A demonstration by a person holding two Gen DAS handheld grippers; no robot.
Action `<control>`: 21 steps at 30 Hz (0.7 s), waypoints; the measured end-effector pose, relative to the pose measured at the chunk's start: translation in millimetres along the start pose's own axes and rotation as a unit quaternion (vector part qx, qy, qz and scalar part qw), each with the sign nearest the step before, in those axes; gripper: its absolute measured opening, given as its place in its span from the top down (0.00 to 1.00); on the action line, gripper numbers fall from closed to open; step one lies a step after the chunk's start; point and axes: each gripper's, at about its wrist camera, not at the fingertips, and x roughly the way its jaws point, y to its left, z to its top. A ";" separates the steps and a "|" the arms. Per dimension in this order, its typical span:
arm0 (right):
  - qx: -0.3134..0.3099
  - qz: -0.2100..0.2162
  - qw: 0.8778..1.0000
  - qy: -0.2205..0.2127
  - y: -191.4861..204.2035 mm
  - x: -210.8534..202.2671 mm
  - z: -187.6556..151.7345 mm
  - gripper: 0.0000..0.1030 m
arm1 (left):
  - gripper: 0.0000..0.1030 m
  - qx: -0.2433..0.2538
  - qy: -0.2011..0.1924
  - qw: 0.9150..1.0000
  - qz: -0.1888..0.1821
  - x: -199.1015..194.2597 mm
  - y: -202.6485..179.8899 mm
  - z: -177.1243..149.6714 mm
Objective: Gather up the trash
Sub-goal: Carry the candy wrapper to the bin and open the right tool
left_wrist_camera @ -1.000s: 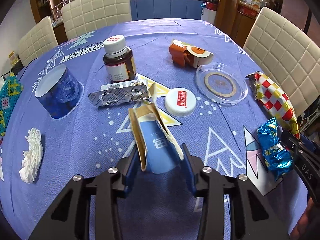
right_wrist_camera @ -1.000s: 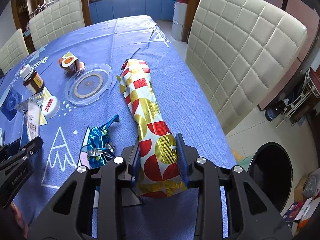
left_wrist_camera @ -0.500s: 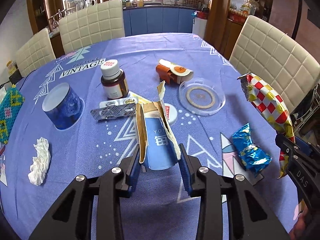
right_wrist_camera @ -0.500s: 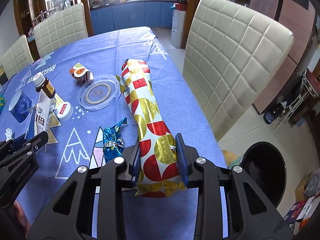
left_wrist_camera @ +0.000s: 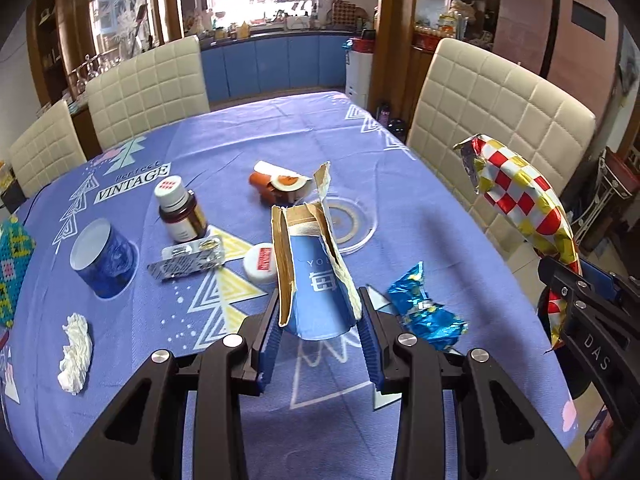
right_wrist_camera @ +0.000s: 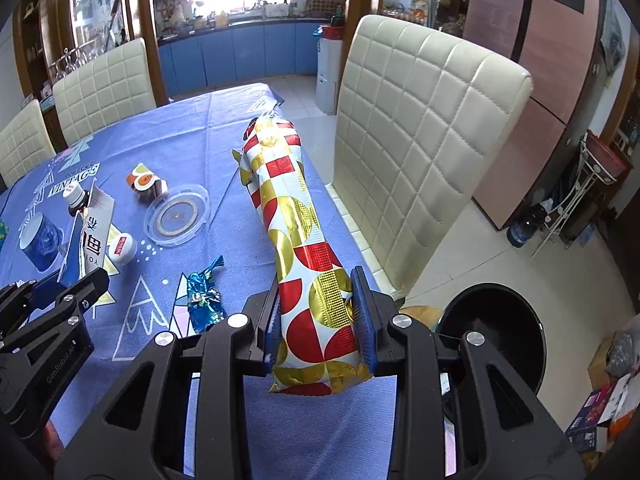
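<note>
left tool [left_wrist_camera: 320,326] is clamped on the torn blue carton [left_wrist_camera: 316,280], right tool [right_wrist_camera: 318,320] on the foil wrapper [right_wrist_camera: 296,236], both lifted off the table [left_wrist_camera: 240,140] so they can swing to the black bin [right_wrist_camera: 496,332] beside it.

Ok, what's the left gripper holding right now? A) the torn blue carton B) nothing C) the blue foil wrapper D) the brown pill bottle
A: the left gripper is shut on the torn blue carton; the blue foil wrapper lies on the table beside it.
</note>
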 end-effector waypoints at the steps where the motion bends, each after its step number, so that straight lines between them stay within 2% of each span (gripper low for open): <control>1: 0.003 -0.003 1.000 -0.002 -2.8 -1.9 0.2 0.68 | 0.66 0.003 -0.001 1.000 -0.002 -1.1 -3.6 0.3; 12: 0.028 -0.031 0.999 -0.014 -34.1 -13.1 5.9 0.68 | 0.66 0.049 -0.018 0.998 -0.038 -6.1 -49.1 15.6; 21: 0.060 -0.061 0.996 -0.017 -72.5 -16.2 6.8 0.68 | 0.66 0.091 -0.023 0.993 -0.074 -3.2 -99.0 23.9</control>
